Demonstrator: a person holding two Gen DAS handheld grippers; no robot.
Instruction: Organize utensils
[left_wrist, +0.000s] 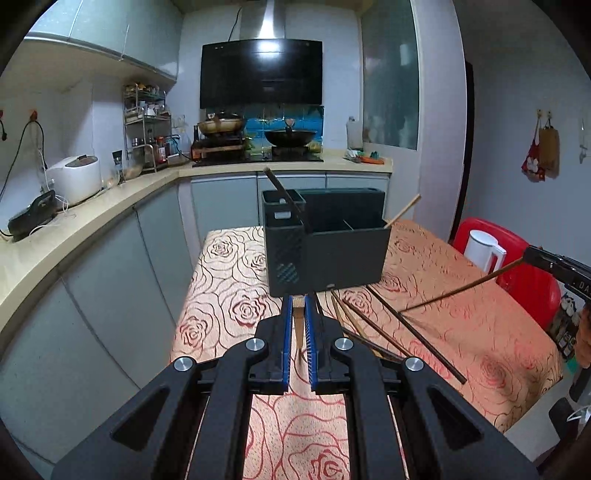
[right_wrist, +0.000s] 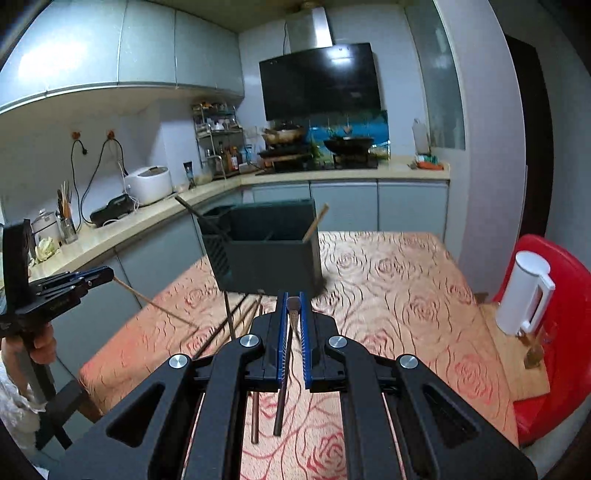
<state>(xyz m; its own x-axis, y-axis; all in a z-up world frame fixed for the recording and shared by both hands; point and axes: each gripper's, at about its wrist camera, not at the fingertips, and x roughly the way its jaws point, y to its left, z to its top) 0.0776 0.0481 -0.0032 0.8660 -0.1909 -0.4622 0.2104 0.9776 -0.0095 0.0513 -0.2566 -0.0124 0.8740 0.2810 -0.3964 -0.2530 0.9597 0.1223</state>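
A black utensil organizer (left_wrist: 332, 254) (right_wrist: 266, 258) stands on the rose-patterned tablecloth (left_wrist: 229, 295). A dark chopstick (left_wrist: 280, 192) leans out of its left compartment and a light one (left_wrist: 404, 210) out of its right. Several loose chopsticks (left_wrist: 384, 332) (right_wrist: 236, 317) lie on the cloth in front of it. My left gripper (left_wrist: 298, 300) (right_wrist: 110, 275) is shut on a light wooden chopstick (left_wrist: 297, 325) (right_wrist: 155, 302), held above the table. My right gripper (right_wrist: 293, 295) (left_wrist: 529, 255) is shut on a dark chopstick (right_wrist: 282, 387) (left_wrist: 461, 288), whose free end slants down toward the loose pile.
A white kettle (right_wrist: 524, 291) sits on a red chair (right_wrist: 546, 387) at the table's right side. The kitchen counter (left_wrist: 74, 236) with a rice cooker (left_wrist: 75, 177) runs along the left. A stove with pans (left_wrist: 258, 136) stands behind the table. A person's hand (right_wrist: 40, 347) grips the left handle.
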